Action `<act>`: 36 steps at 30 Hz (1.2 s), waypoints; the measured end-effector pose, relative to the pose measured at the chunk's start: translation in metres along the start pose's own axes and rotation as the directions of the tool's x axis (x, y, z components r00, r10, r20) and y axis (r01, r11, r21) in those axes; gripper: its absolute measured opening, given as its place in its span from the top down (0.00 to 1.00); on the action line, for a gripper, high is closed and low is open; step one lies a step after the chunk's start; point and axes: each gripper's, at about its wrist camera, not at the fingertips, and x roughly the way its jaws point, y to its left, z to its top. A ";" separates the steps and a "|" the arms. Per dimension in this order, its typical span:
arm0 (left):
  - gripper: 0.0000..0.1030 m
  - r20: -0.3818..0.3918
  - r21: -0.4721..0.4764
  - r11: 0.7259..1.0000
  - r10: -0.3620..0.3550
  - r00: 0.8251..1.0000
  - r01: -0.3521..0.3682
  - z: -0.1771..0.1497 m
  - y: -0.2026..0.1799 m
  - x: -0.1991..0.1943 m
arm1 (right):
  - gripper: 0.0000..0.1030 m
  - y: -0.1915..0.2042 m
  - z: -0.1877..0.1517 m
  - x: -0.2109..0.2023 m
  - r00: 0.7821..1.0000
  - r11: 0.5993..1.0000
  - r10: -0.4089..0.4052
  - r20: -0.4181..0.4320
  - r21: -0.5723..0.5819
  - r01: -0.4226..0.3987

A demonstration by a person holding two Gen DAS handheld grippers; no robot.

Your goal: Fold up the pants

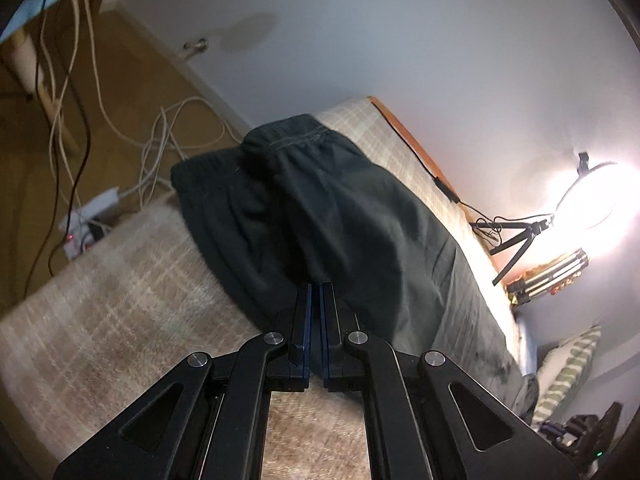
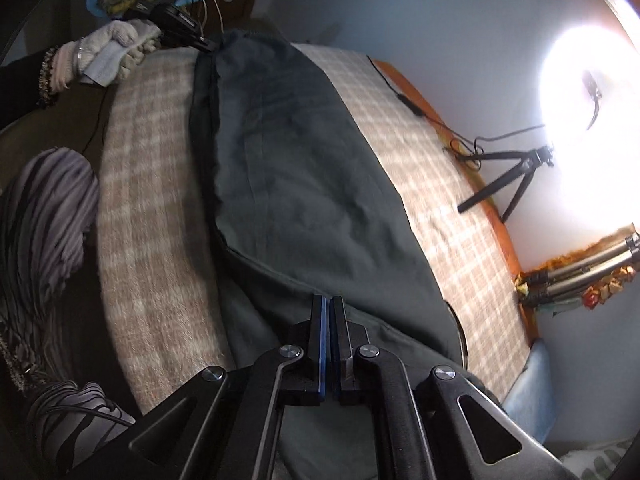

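Dark green-black pants (image 1: 352, 216) lie lengthwise on a beige checked bed cover (image 1: 120, 300), the elastic waistband at the far end, one half lifted and folded over the other. My left gripper (image 1: 316, 286) is shut on the pants' near edge. In the right wrist view the pants (image 2: 296, 184) stretch away from me. My right gripper (image 2: 330, 300) is shut on the pants' fabric at this end. The left gripper (image 2: 208, 46) shows far off in a gloved hand, at the pants' far end.
A ring light on a small tripod (image 1: 520, 236) glares at the right by the wall, with a cable (image 1: 420, 160) along the bed's orange edge. Cables and a power strip (image 1: 88, 224) lie on the floor at left. A pillow (image 1: 568, 372) lies at lower right.
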 end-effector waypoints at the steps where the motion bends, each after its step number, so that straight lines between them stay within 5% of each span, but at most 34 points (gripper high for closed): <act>1: 0.97 0.011 -0.008 1.000 -0.005 1.000 0.005 0.000 0.000 -0.003 | 1.00 0.001 -0.001 0.001 1.000 1.000 0.003 -0.003 0.008 -0.003; 3: 0.86 0.037 -0.032 0.999 -0.016 0.999 0.017 0.005 0.005 -0.008 | 1.00 0.001 0.001 0.000 1.000 1.000 0.012 0.004 0.028 -0.012; 4: 0.67 0.043 -0.045 0.999 -0.023 0.999 0.025 0.007 0.005 -0.009 | 0.96 0.001 0.003 0.000 1.000 0.999 0.021 0.010 0.045 -0.021; 5: 0.55 0.053 -0.057 0.998 -0.037 0.998 0.040 0.010 0.008 -0.011 | 0.78 0.000 0.006 0.001 0.999 0.997 0.042 0.016 0.065 -0.043; 6: 0.55 0.066 -0.065 0.997 -0.045 0.997 0.049 0.016 0.007 -0.012 | 0.57 0.002 0.008 0.001 0.998 0.996 0.055 0.022 0.073 -0.057; 8: 0.55 0.060 -0.058 0.998 -0.032 0.998 0.036 0.023 0.009 -0.012 | 0.47 0.008 0.016 0.004 0.997 0.995 0.065 0.049 0.066 -0.068; 20: 0.62 0.029 -0.067 0.997 0.026 0.999 -0.024 0.042 0.014 0.007 | 0.48 0.054 0.061 0.060 0.984 0.984 0.176 0.039 0.000 -0.176; 22: 0.78 0.033 -0.056 0.997 0.046 0.998 -0.044 0.043 0.014 0.006 | 0.54 0.057 0.063 0.065 0.985 0.986 0.168 0.025 -0.015 -0.168; 24: 0.91 0.030 -0.056 0.997 0.051 0.998 -0.049 0.046 0.018 0.006 | 0.87 0.056 0.062 0.071 0.986 0.985 0.170 -0.001 -0.012 -0.170; 27: 0.96 0.048 -0.034 0.998 0.053 0.997 -0.051 0.048 0.018 0.002 | 0.97 0.049 0.058 0.070 0.986 0.986 0.164 0.004 0.018 -0.164; 36: 0.97 0.146 0.014 0.998 0.066 0.987 -0.069 0.035 0.008 -0.030 | 0.99 0.037 0.058 0.033 0.984 0.986 0.155 0.091 0.044 -0.159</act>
